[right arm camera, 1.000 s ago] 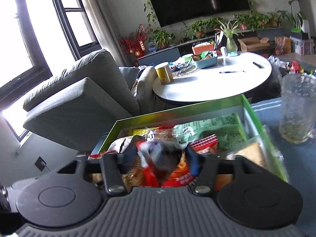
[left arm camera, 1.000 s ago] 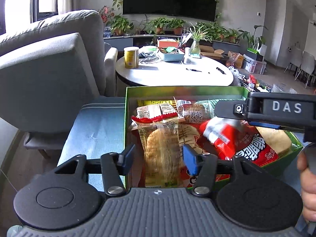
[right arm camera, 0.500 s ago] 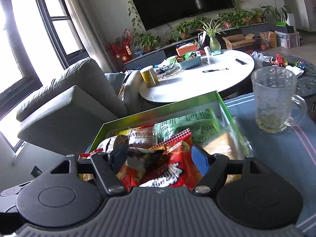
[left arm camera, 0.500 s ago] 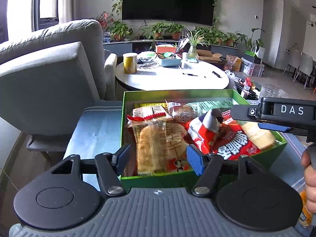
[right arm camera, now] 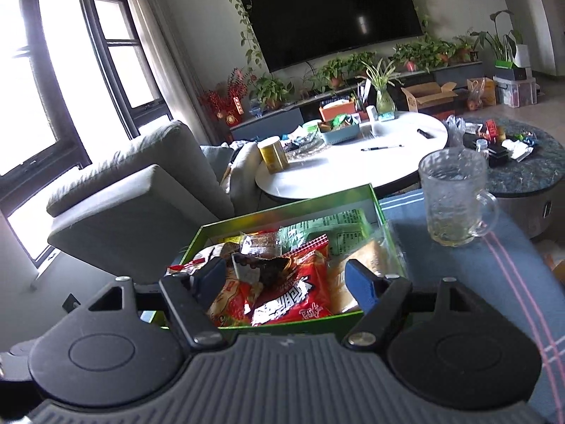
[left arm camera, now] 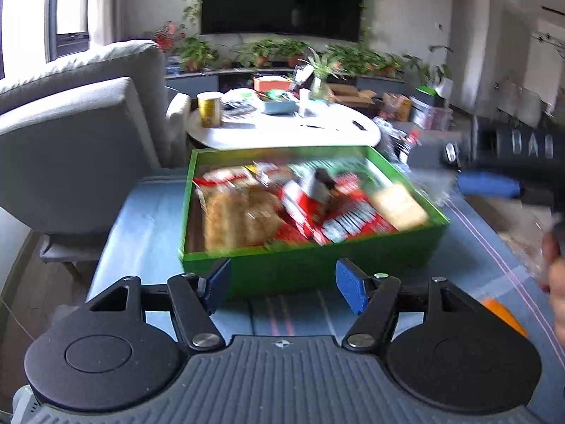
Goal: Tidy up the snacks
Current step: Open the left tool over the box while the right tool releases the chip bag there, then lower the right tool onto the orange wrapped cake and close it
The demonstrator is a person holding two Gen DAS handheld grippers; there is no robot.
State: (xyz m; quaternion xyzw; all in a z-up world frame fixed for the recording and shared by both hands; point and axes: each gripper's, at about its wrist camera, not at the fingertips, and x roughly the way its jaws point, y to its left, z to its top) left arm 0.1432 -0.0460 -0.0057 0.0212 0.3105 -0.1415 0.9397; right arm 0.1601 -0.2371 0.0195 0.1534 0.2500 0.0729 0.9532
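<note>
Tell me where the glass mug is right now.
In the right wrist view, the glass mug stands upright on the blue cloth, right of the green snack box, apart from it.

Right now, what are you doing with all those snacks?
A person is sorting snacks with a gripper tool in each hand. The snacks lie in a green box on a blue cloth, a red packet on top. Neither tool holds anything: the left gripper, its jaws opening, hangs just in front of the box, and the right gripper is open above it. A glass mug stands beside the box.
</note>
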